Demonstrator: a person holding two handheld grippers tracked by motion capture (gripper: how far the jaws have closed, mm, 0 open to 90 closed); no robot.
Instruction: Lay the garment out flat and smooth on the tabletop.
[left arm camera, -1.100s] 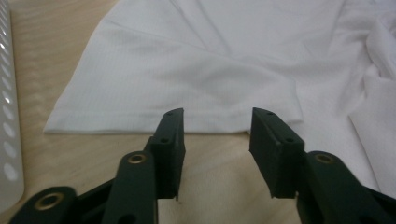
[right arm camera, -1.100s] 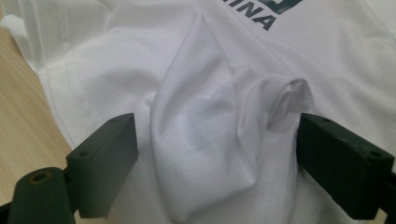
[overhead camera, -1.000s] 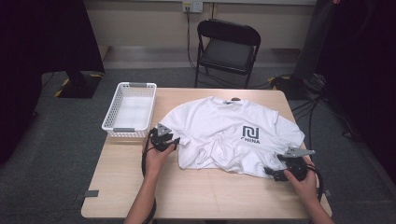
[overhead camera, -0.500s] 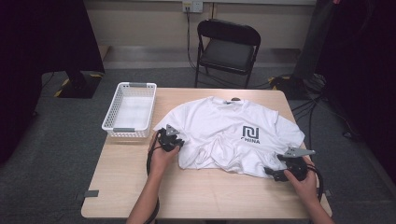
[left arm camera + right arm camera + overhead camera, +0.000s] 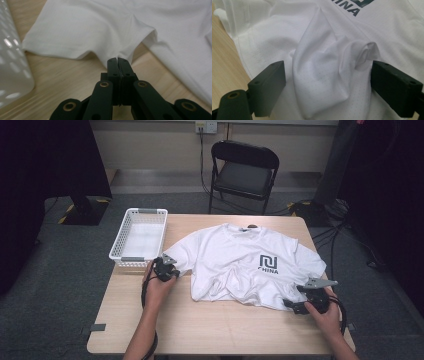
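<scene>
A white T-shirt [image 5: 240, 265] with a dark logo [image 5: 269, 262] lies face up on the wooden table [image 5: 225, 330]. My left gripper [image 5: 171, 268] is at the shirt's left sleeve. In the left gripper view its jaws [image 5: 117, 61] have just been closing and now meet, pinching the sleeve's [image 5: 82, 35] hem. My right gripper [image 5: 291, 303] rests at the lower right hem. In the right gripper view it [image 5: 328, 75] stands wide open, with a raised fold of fabric [image 5: 322, 55] between the jaws, not squeezed.
A white plastic basket [image 5: 122, 251] stands at the table's left edge, just beyond my left gripper, and its wall [image 5: 10, 67] is close by. A black folding chair [image 5: 242, 170] is behind the table. Cables lie on the floor at the right.
My left gripper went right onto the sleeve, shut on its hem and drew back left, stretching the sleeve toward the basket. The right gripper stayed where it was.
</scene>
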